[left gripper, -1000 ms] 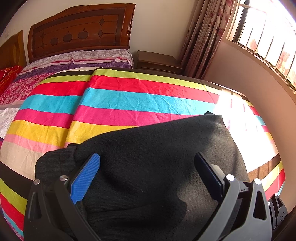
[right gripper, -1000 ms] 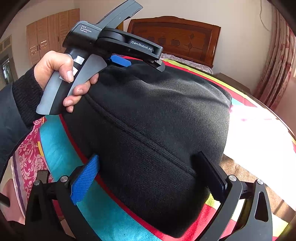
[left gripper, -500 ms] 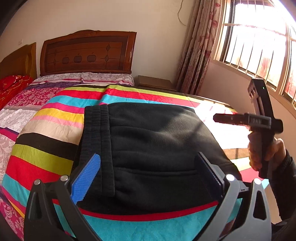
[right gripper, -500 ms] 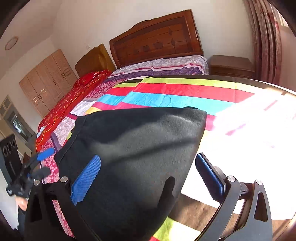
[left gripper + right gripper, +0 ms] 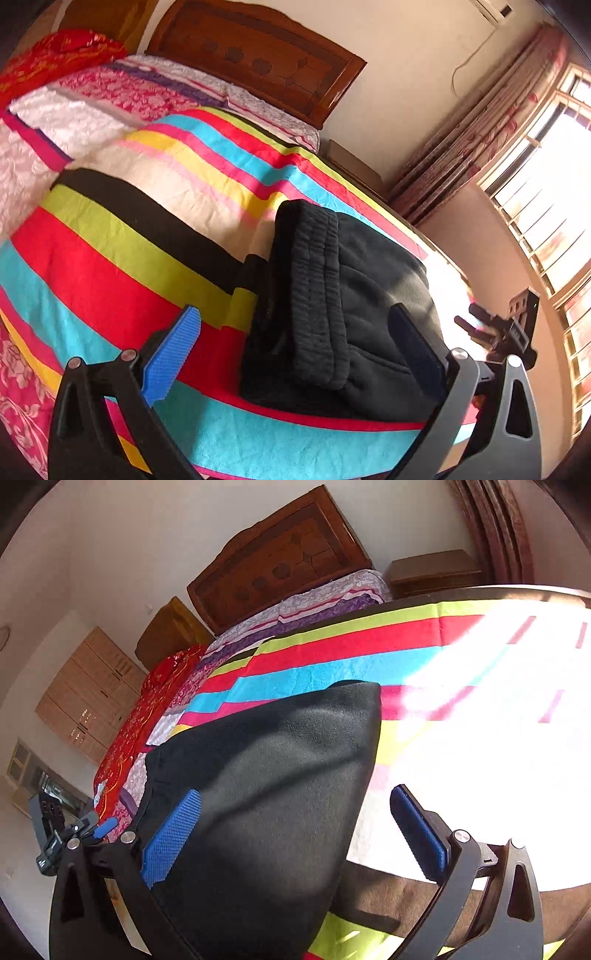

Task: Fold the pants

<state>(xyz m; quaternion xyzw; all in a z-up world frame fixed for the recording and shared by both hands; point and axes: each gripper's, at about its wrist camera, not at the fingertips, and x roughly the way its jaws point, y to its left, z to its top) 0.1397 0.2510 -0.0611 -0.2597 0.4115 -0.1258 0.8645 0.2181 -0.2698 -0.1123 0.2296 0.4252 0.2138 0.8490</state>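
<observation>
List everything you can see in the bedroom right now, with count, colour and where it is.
pants: one pair, black, folded on the striped blanket
striped blanket: one, multicoloured, spread over the bed
headboard: one, brown wood, at the wall
red cloth: one, beside the pillow end of the bed
nightstand: one, brown, between bed and curtain
curtain: one, floral pink, by the window
window: one, barred, sunlit
wardrobe: one, light wood, far wall
left tool: open, above the pants
right tool: open, over the pants' edge
</observation>
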